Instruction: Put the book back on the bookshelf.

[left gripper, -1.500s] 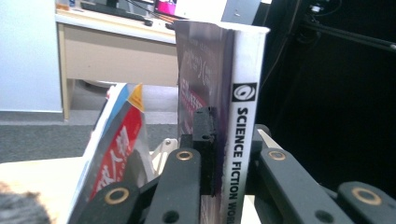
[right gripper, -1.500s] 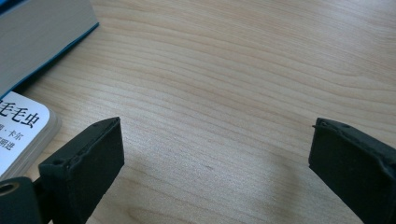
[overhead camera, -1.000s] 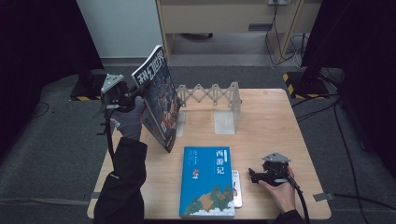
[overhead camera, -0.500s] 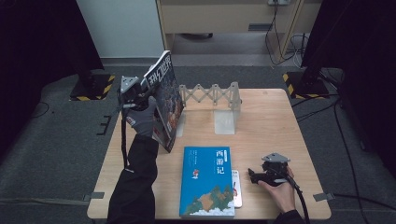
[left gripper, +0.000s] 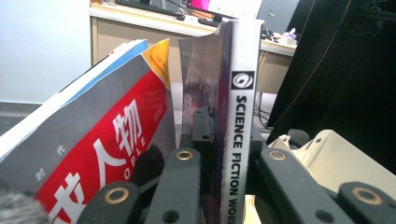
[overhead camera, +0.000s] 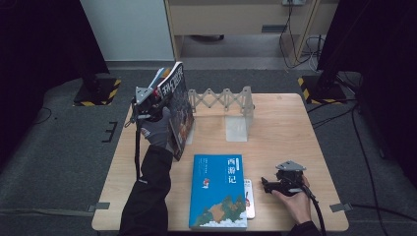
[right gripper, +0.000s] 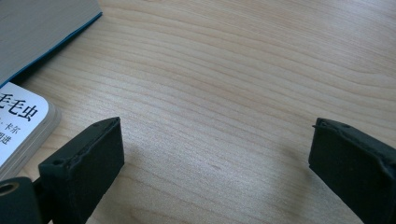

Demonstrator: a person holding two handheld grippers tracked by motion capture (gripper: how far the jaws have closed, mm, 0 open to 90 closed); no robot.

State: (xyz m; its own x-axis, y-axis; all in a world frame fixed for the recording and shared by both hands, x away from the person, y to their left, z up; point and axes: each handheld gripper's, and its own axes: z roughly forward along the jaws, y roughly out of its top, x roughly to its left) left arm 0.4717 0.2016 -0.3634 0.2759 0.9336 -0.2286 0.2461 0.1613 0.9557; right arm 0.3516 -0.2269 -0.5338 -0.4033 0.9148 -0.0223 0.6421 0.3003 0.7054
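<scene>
My left gripper (overhead camera: 147, 105) is at the table's left rear, shut on the spine of an upright magazine (overhead camera: 178, 115) whose lower edge is near the tabletop. In the left gripper view the jaws clamp that spine, printed "SCIENCE FICTION WORLD" (left gripper: 239, 140). A second magazine with a red and grey cover (left gripper: 100, 149) leans just left of the jaws; what bears it I cannot tell. My right gripper (overhead camera: 268, 186) rests near the front right edge with its fingers (right gripper: 84, 163) spread wide over bare wood, nothing between them.
A white folding book rack (overhead camera: 223, 100) stands at the back middle, just right of the held magazine. A blue book (overhead camera: 219, 189) lies flat at the front, over a small white book (overhead camera: 250, 196) next to my right gripper. The wooden table (overhead camera: 280, 132) has bare room at the right.
My left hand has carried the magazine down and to the right, closer to the rack. The right gripper has stayed where it was.
</scene>
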